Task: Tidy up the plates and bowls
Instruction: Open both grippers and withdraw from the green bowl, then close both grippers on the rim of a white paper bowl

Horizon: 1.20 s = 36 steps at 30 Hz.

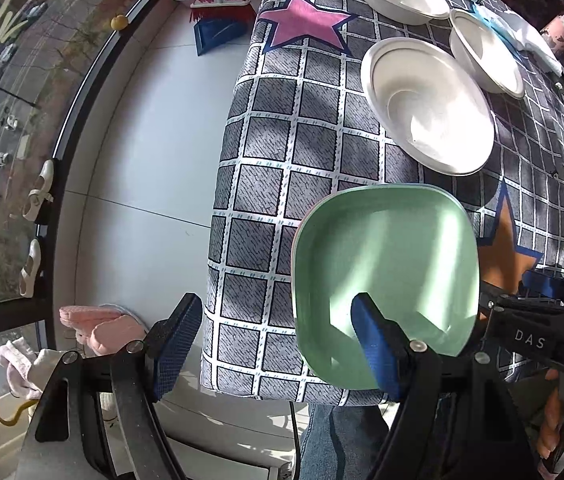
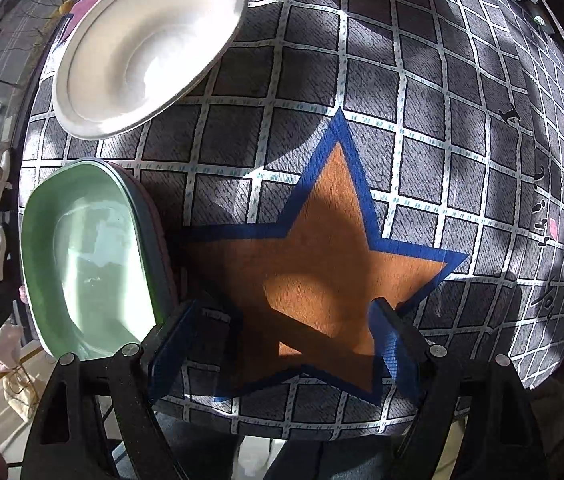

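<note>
Green plates: stacked at the bench near edge; likely light, stiff, slick — grip the raised rim.
White bowls: three, all empty, farther back; thin-walled, probably light.
Left gripper: jaws wide apart, one over the stack, holding nothing.
Right gripper: jaws wide apart, empty — above the orange star.

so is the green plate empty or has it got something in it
Empty: the green plate shows only bare glossy surface, sunlight and shadow in both wrist views.
</note>
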Tool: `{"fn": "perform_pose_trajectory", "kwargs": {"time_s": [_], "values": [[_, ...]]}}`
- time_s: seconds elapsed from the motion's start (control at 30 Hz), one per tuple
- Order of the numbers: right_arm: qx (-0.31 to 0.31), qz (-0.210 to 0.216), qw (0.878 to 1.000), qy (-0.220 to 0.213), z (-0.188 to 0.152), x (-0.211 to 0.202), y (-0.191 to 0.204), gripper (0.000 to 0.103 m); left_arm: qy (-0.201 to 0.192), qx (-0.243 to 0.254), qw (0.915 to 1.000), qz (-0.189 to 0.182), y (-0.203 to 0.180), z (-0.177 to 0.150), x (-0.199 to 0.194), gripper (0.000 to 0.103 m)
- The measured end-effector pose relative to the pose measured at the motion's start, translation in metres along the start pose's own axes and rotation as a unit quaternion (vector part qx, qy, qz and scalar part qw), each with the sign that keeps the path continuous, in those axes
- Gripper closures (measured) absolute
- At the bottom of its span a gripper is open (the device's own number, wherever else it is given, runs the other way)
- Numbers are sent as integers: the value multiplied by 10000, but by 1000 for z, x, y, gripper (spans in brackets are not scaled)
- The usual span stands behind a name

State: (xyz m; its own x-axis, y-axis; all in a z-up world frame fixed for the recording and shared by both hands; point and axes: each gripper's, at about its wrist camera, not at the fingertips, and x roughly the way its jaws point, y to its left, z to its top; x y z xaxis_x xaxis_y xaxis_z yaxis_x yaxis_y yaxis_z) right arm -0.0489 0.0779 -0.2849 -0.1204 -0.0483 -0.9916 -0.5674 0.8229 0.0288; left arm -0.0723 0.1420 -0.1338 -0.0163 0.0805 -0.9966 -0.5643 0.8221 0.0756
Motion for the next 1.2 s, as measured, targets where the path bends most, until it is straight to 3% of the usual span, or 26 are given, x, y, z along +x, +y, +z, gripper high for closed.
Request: {"fn": "perform_pose_trajectory", "kwargs": {"time_s": [0.13,0.33,0.57,1.0,1.07,1.1,1.13,1.17,1.2], "values": [[-3,190,9998,-82,6,-5,2,17,-59,61,9999,-82,-13,10,-9,23],[510,489,9969,-348,39,-29,-38,17,-259,210,9993,-179,-42,49,-22,23],[604,652,9948,-490,91,-42,-64,17,-426,177,9988,178,-62,104,-13,23],[318,826,9959,-167,132,-30,-39,17,-188,124,9974,680,-67,160,42,23],[289,786,9964,-122,134,-29,-46,18,-135,155,9972,716,-67,162,48,28],[277,793,9964,-100,131,-25,-42,19,-66,157,9977,662,-67,163,51,38],[252,816,9963,-65,129,-21,-39,32,36,151,9985,526,-67,164,55,47],[220,884,9958,-18,130,-20,-38,39,112,108,9992,378,-67,163,58,53],[204,974,9950,33,127,-22,-40,50,164,79,9995,240,-69,163,61,65]]}}
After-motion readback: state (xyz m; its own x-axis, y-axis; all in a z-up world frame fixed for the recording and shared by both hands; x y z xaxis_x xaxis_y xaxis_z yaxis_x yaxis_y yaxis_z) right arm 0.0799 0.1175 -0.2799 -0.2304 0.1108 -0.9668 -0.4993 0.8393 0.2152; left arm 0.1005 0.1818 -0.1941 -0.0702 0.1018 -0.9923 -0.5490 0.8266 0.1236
